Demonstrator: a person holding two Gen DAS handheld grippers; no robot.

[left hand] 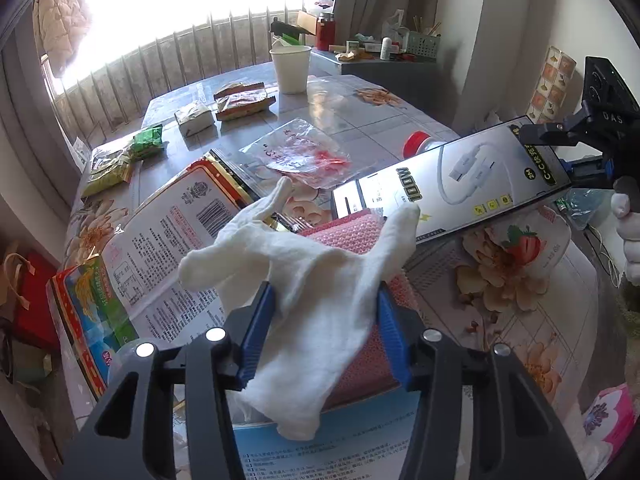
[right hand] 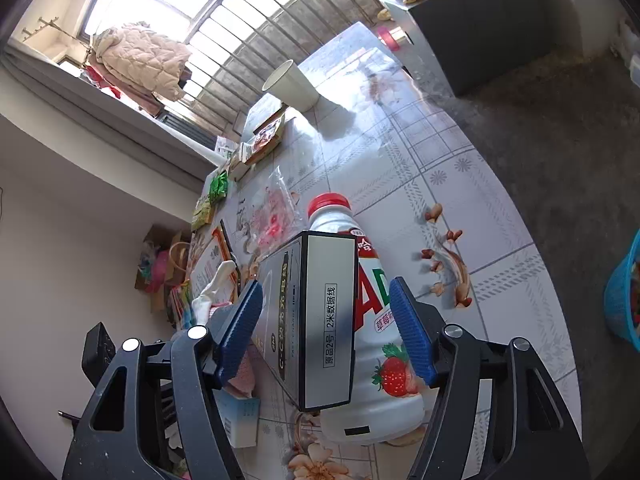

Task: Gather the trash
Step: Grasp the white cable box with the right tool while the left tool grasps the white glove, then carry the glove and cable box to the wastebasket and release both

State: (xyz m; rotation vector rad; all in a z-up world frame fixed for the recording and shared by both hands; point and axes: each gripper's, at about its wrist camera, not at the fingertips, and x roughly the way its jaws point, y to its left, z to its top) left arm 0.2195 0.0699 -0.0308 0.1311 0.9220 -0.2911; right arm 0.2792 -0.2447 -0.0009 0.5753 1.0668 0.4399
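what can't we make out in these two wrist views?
- Left wrist: whether the left gripper clamps the white glove or merely frames it; the glove covers the contact.
- Right wrist: the cable box sits between wide jaws of the right gripper, no visible contact.
- Right wrist: blue basket cut off by the edge; contents unreadable.
- Right wrist: milk bottle label half hidden behind the box.

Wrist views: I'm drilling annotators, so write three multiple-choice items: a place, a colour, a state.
1. Where does the paper cup stand? A at the far end of the table; B in a basket; C on the floor.
2. The bottle cap is: A blue; B red; C green.
3. The white glove is: A clamped in the left gripper; B lying in the cup; C hung on the window.
Answers: A, it stands upright on the window side; B, the cap shows red; A, both pads press it.
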